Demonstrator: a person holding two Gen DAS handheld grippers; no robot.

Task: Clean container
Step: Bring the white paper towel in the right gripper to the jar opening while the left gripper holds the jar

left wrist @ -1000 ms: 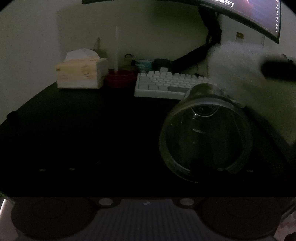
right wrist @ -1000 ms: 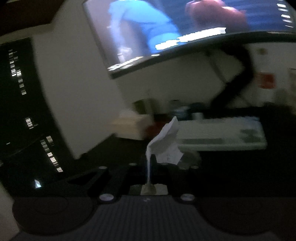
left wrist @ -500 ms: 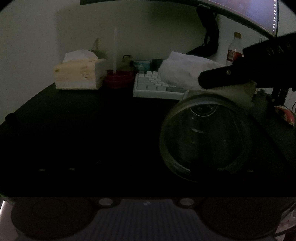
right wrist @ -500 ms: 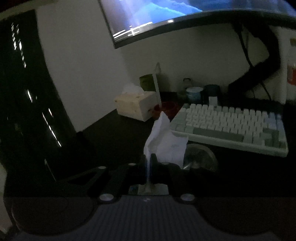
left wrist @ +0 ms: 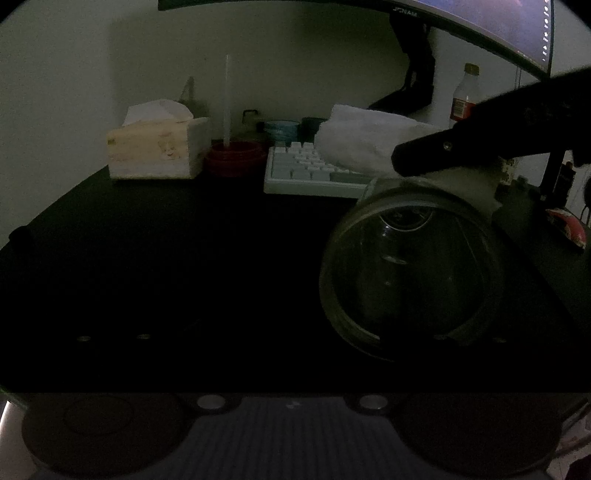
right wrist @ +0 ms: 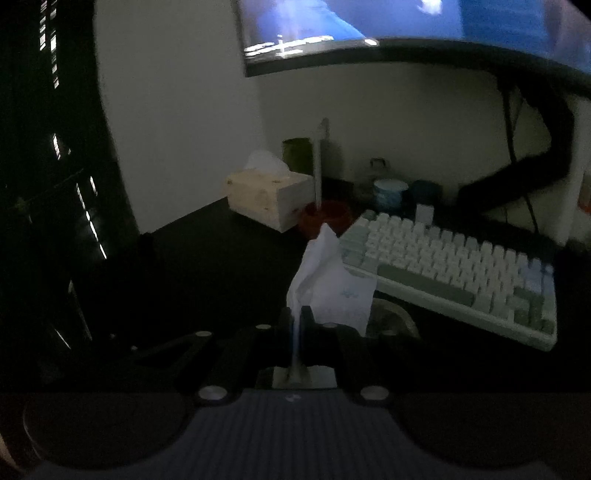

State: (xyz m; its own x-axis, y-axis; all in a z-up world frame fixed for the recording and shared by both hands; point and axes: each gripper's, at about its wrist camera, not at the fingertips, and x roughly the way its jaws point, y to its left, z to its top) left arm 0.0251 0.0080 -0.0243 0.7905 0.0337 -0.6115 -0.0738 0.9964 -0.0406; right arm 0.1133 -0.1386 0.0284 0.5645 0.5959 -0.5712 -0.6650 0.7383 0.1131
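A curved monitor [right wrist: 406,26] hangs lit above the dark worktop [left wrist: 166,258], its black stand arm [right wrist: 535,155] sweeping down behind a pale keyboard [right wrist: 454,266] that lies toward the back; left of the keyboard sits a wooden tissue box [left wrist: 155,153], with a red round dish [left wrist: 236,157] holding an upright white stick just beside it, and a small bottle [left wrist: 463,98] stands against the wall on the right; the glass container [left wrist: 410,273] is in the left wrist view's lower right, tipped so that its wide round mouth faces the camera, apparently between the left gripper's fingers, though those are lost in the dark and the left gripper's state cannot be told; the right gripper [right wrist: 295,321] is closed almost fully, its two dark fingers [right wrist: 308,317] pinching the lower part of a crumpled white tissue [right wrist: 328,284] that stands up above them; in the left wrist view that same tissue shows as a pale wad just above the container's far rim, with the right gripper reaching in from the right above it; whether tissue and glass touch cannot be made out.
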